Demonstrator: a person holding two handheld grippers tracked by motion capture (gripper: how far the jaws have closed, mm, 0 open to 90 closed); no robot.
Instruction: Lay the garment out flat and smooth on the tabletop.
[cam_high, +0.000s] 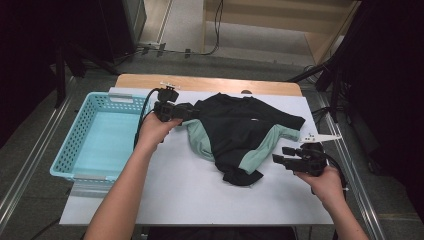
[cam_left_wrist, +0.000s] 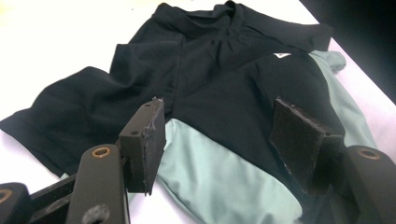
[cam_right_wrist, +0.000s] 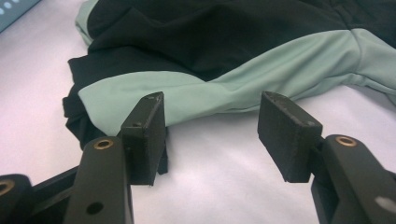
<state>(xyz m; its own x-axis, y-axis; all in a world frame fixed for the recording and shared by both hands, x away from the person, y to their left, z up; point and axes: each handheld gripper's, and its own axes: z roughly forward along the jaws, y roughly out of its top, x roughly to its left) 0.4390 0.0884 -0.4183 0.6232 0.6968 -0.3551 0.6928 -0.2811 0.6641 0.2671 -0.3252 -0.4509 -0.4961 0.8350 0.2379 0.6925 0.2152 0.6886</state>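
- Shirt (cam_high: 235, 135), black with pale green panels, crumpled at centre of high view on white table cover (cam_high: 175, 195); one green sleeve trailing toward right of frame, black hem bunched at lower middle.
- Judged light and limp: thin knit, many folds, no stiffness; likely to sag and drape from any single pinch point. Smooth-looking green panels possibly a little slippery between pads.
- Left gripper (cam_high: 187, 112) at upper-left edge of shirt, jaws wide apart; in left gripper view, spread over a green panel (cam_left_wrist: 219, 172) with black cloth beyond, nothing pinched.
- Right gripper (cam_high: 282, 156) just beside lower-right edge, jaws wide apart, holding nothing; in right gripper view, green sleeve band (cam_right_wrist: 224, 88) lying just ahead of pads, bare cover between them.
- Best hold, judged: seams or hem edges, where cloth doubles up — sleeve band for right, shoulder or side edge for left; two spread pinches to keep shirt from bunching.
- Blue basket (cam_high: 70, 150) at left of frame, well apart from shirt.
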